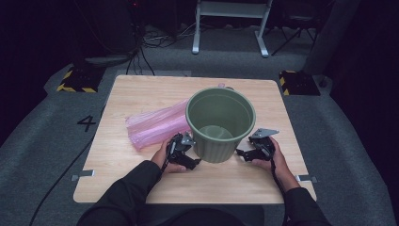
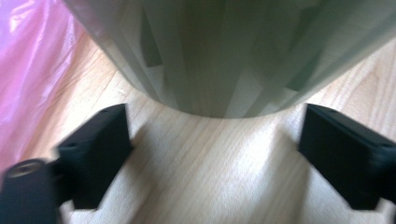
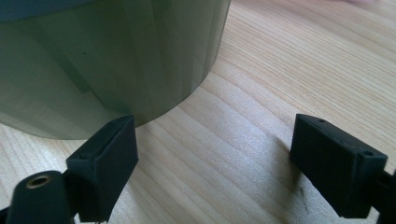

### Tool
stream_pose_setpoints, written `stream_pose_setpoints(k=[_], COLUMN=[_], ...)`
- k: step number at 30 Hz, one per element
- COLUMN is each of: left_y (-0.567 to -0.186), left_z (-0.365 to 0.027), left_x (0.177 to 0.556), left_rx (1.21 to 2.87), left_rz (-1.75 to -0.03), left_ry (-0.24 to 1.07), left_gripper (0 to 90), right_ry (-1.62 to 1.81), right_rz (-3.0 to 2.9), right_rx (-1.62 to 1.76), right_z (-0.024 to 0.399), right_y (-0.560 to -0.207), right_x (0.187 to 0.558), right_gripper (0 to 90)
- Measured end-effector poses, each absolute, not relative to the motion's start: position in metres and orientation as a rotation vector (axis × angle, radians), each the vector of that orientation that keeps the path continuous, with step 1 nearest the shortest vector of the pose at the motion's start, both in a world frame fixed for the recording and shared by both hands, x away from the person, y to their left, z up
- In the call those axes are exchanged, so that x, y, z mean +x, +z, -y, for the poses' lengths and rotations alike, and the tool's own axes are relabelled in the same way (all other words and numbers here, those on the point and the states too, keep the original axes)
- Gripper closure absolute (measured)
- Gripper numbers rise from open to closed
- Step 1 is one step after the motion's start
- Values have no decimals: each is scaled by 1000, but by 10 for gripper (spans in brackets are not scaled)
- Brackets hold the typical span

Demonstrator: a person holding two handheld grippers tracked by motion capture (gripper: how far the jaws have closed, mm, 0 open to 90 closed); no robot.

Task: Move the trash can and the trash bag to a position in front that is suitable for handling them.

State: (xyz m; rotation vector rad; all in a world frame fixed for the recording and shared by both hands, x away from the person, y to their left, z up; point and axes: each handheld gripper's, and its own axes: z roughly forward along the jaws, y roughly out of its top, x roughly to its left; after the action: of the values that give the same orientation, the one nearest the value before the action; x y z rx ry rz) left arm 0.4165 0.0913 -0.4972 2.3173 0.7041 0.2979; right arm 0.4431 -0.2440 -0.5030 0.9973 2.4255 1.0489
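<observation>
Your left gripper [image 1: 195, 162] sits at the near left foot of the green bin [image 1: 221, 123], jaws wide apart with bare wood between them and nothing held. Your right gripper [image 1: 241, 153] mirrors it at the near right, also gaping and empty (one jaw just beside the bin wall). The bin stands upright mid-table [image 1: 122, 165]; pink plastic bags [image 1: 153, 126] lie at its left.

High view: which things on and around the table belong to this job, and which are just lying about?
In the job:
green bin, upright
pink bags, flat beside it
left gripper, jaws open
right gripper, jaws open

Lying about:
white frame legs
floor cables
striped floor blocks
</observation>
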Motion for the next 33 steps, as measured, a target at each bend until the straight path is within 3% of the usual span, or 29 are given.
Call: stream_pose_setpoints(k=[5,17,25,28,31,33], left_y=[-486,-458,-465,-471,-477,-479], left_z=[-103,-146,-171,-177,-188,-194], left_x=[408,422,440,447,453,451], left_rx=[2288,2176,2165,2202,2240,2253], left_rz=[-669,-810,-916,-961,-1001,-1014], left_ry=[377,612,573,565,534,546], left_gripper=[180,198,219,364,569,636], right_ry=[1049,1050,1050,1051,1050,1051], right_rz=[-2425,-2425,-2427,-2427,-2426,-2425], right_rx=[998,995,994,995,994,996], right_z=[244,244,244,244,244,244], right_y=[-503,-503,-503,-503,-503,-503], right_x=[443,443,443,443,443,443], right_gripper=[151,150,150,150,150,150])
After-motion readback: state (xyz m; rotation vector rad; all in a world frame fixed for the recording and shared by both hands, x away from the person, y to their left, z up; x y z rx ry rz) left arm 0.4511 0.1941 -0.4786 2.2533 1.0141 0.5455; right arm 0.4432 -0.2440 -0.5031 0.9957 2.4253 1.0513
